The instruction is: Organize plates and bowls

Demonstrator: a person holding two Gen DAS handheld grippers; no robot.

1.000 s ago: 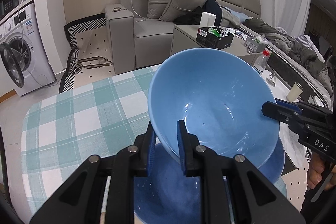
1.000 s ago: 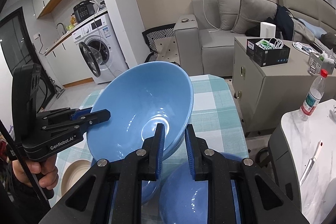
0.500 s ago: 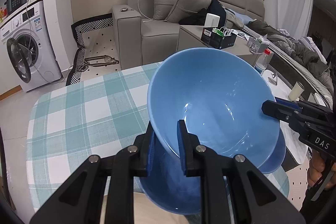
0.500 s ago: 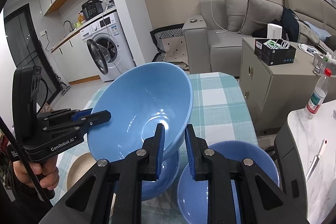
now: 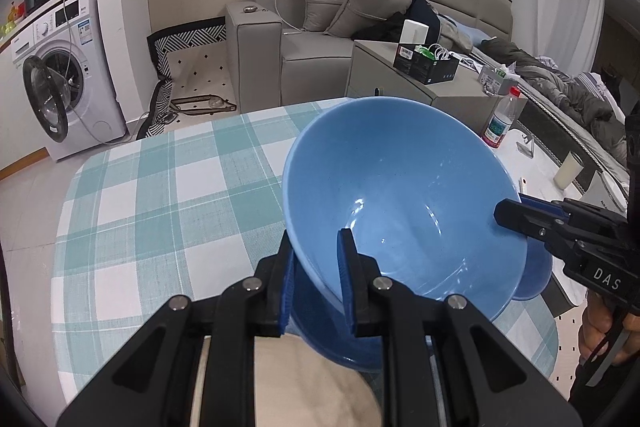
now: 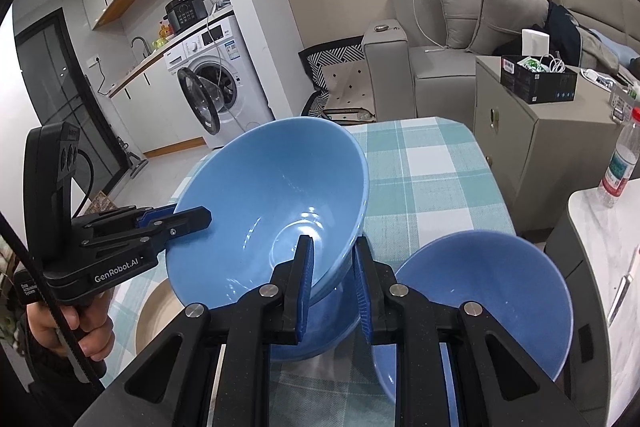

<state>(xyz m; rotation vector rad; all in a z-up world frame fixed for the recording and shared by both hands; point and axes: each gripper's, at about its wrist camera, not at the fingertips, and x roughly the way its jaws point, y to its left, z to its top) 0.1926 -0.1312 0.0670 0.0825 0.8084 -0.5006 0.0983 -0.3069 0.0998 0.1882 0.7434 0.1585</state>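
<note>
Bowl (image 6: 272, 203), large and blue, we held tilted between both grippers above the checked surface (image 6: 432, 167). Our left gripper (image 6: 192, 218) clamped its left rim, its body reading "GenRobot.AI". Our right gripper (image 6: 332, 279) pinched the near rim, one finger inside, one outside. Beneath it sat a second blue bowl (image 6: 320, 331); a third blue bowl (image 6: 480, 295) stood to the right. In the left view, the right gripper's body read "DAS".
</note>
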